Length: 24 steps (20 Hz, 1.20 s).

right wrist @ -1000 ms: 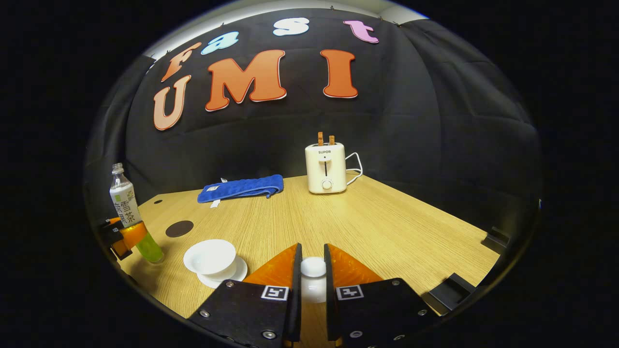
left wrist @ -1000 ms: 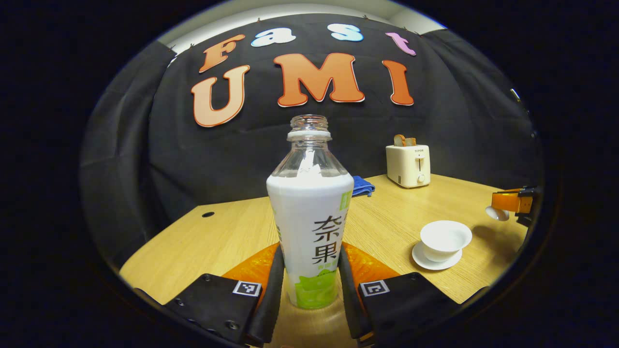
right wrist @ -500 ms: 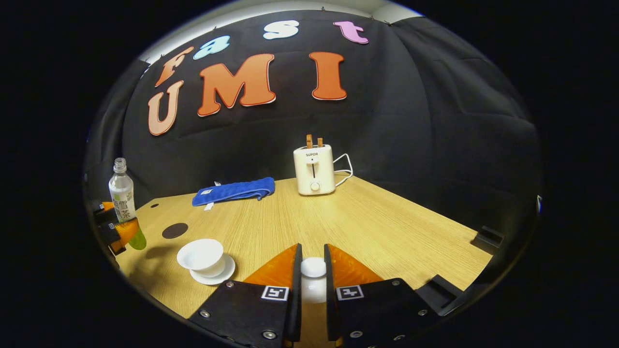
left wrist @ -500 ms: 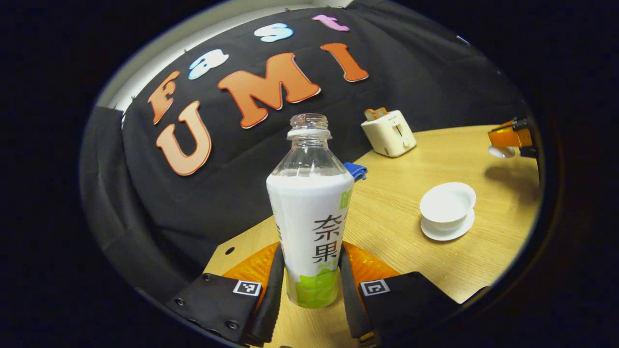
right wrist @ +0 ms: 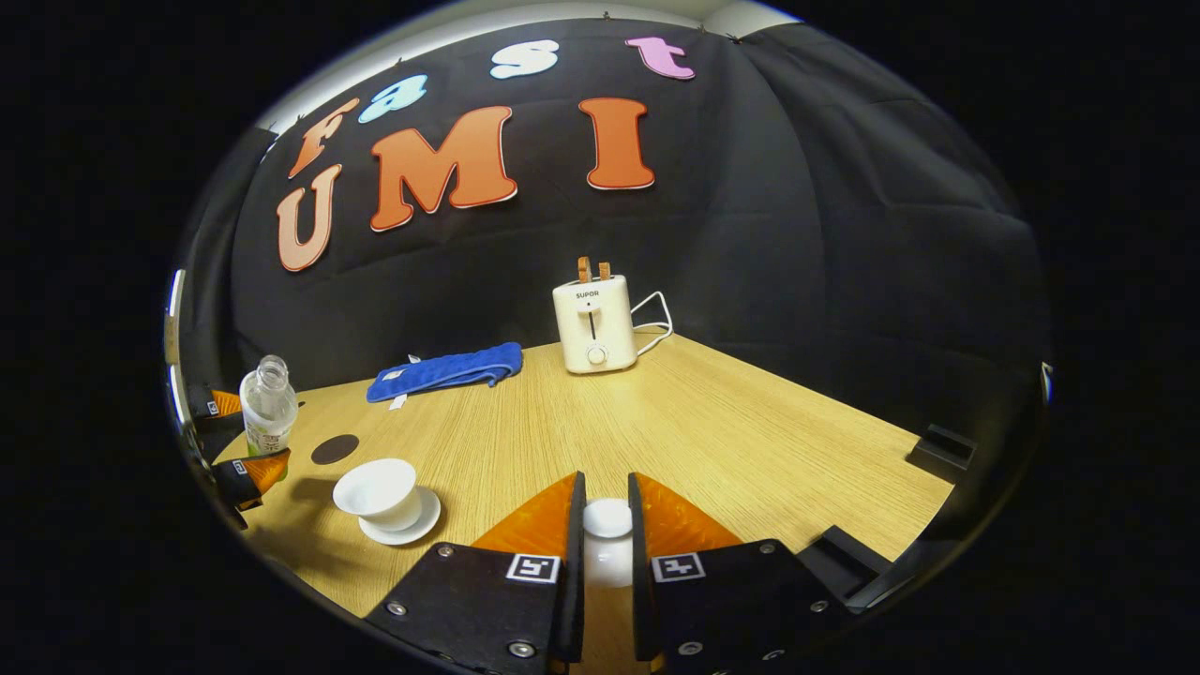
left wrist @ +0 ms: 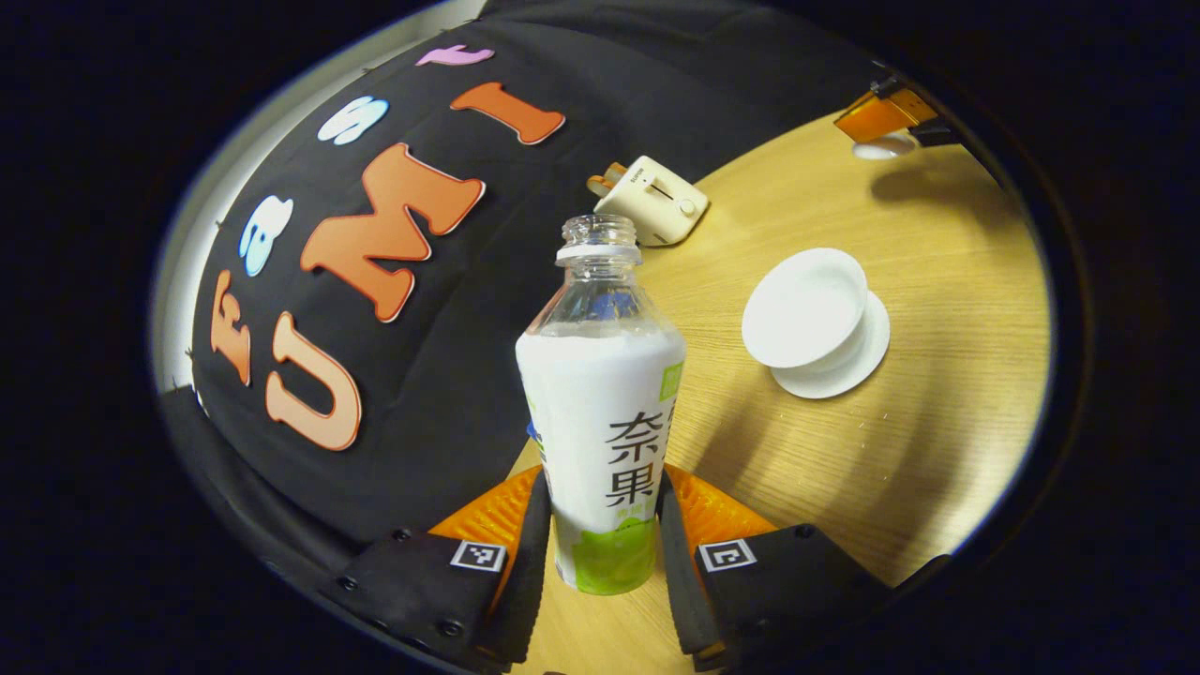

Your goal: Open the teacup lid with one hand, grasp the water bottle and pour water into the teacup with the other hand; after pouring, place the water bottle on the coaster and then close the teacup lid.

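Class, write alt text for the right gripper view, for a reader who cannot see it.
The right gripper pinches a white teacup lid above a wooden table. At far left, the left gripper tilts a water bottle towards an open teacup on its saucer.

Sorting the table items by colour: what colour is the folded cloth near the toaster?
The folded cloth is blue, clearest in the right gripper view, left of the toaster.

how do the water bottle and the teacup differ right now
The water bottle is held off the table and tilted between the left gripper fingers; the teacup sits upright on its saucer. The bottle is tall, clear above its label; the teacup is low, wide, plain white. Both are uncovered.
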Available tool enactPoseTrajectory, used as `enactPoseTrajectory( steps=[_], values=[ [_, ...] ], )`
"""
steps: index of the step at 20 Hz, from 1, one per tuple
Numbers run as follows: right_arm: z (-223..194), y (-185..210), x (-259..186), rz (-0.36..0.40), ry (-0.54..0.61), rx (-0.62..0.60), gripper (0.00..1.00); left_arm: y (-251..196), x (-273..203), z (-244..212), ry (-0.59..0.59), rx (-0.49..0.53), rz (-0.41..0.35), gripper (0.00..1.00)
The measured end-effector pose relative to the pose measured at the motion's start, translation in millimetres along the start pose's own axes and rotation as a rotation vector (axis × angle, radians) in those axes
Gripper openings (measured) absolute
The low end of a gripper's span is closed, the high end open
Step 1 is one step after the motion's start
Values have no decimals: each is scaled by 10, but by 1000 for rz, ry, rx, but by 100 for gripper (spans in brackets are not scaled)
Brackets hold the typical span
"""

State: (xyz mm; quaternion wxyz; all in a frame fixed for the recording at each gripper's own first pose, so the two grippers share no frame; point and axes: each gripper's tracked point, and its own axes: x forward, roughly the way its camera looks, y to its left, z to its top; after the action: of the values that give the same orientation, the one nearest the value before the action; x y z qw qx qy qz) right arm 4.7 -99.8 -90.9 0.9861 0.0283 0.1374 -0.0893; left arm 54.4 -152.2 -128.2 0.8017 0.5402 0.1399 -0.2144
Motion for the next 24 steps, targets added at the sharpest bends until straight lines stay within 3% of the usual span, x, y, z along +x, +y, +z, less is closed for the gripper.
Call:
enactPoseTrajectory(
  steps=[2, 11, 18, 19, 22, 24],
  values=[
    [-36, -8, 8, -3, 8, 4, 21, 41, 61, 15, 6, 81, 1, 58],
    [-55, 22, 5, 0, 12, -3, 21, 154, 192, 165, 13, 458, -1, 62],
    [-66, 34, 5, 3, 16, -4, 22, 200, 197, 193, 41, 651, -29, 60],
    [-65, 34, 3, 4, 16, -3, 17, 207, 236, 165, 54, 679, -38, 58],
    [-80, 39, 4, 8, 21, -3, 22, 217, 274, 108, 86, 750, -56, 62],
    [-96, 36, 8, 9, 26, -6, 22, 212, 248, 121, 92, 796, -66, 58]
  ],
)
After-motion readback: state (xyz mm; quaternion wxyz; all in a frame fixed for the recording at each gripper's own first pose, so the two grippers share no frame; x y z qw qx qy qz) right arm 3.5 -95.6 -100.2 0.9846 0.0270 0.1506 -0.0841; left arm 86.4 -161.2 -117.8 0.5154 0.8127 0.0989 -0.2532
